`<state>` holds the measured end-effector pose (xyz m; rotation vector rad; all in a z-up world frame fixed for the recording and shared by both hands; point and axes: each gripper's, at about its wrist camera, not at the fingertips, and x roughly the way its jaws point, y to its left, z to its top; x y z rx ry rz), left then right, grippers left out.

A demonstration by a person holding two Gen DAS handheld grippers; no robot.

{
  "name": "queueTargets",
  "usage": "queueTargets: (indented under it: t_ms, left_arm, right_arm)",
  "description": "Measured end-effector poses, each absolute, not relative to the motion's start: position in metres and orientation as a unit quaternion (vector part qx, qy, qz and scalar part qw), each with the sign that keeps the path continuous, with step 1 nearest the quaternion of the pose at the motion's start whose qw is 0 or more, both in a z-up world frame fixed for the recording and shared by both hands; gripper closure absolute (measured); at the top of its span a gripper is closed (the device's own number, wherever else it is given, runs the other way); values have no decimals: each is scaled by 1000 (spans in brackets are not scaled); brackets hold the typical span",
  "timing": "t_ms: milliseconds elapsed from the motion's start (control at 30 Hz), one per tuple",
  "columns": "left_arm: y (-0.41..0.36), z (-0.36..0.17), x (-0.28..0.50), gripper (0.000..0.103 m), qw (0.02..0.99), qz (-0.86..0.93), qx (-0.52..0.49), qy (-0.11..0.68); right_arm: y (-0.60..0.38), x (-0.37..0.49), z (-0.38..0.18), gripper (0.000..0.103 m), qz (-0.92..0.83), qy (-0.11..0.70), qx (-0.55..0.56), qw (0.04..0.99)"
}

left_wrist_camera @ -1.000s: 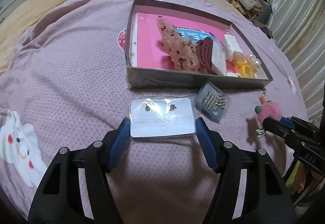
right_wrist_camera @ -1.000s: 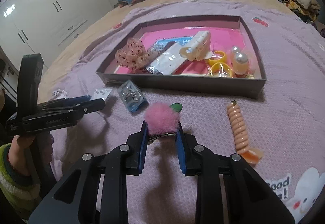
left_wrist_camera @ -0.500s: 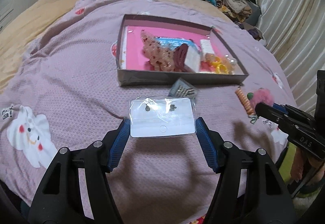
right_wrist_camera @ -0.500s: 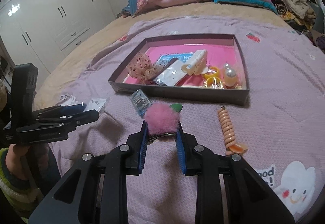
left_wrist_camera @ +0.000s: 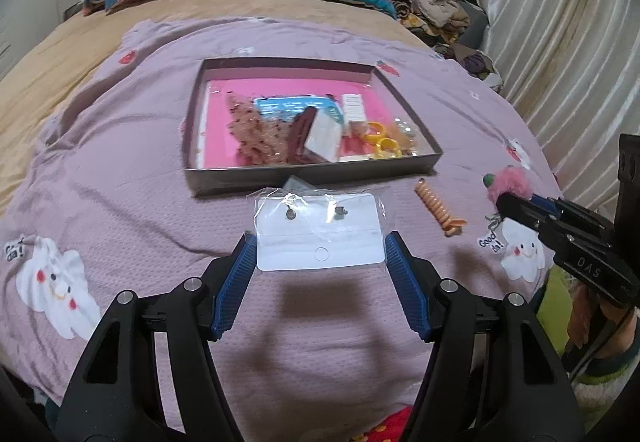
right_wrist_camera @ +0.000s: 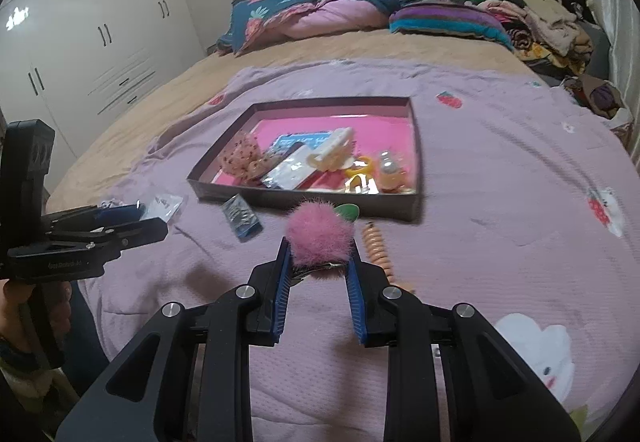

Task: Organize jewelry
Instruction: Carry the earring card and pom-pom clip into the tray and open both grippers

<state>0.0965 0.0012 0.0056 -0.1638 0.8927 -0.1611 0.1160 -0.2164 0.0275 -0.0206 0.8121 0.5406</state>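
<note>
The jaws of the left gripper stand about half open and press on both edges of an earring card in a clear bag, held above the bed. The jaws of the right gripper are nearly closed and pinch a pink pompom clip. On the purple blanket beyond lie an orange spiral hair tie and a small blue packet. Farther away is the open box with a pink bottom, holding hair accessories.
</note>
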Motion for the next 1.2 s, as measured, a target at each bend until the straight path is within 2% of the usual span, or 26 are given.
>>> queueTargets:
  t_ms: [567,1200]
  left_arm:
    - [-37,26,120,46,899,-114,-59,420]
    - [-35,47,173,46,908,-121,-56,398]
  right_arm:
    - [-256,124,49,79,229,369,16,900]
    - [-251,164,78,78,222,349,-2,911]
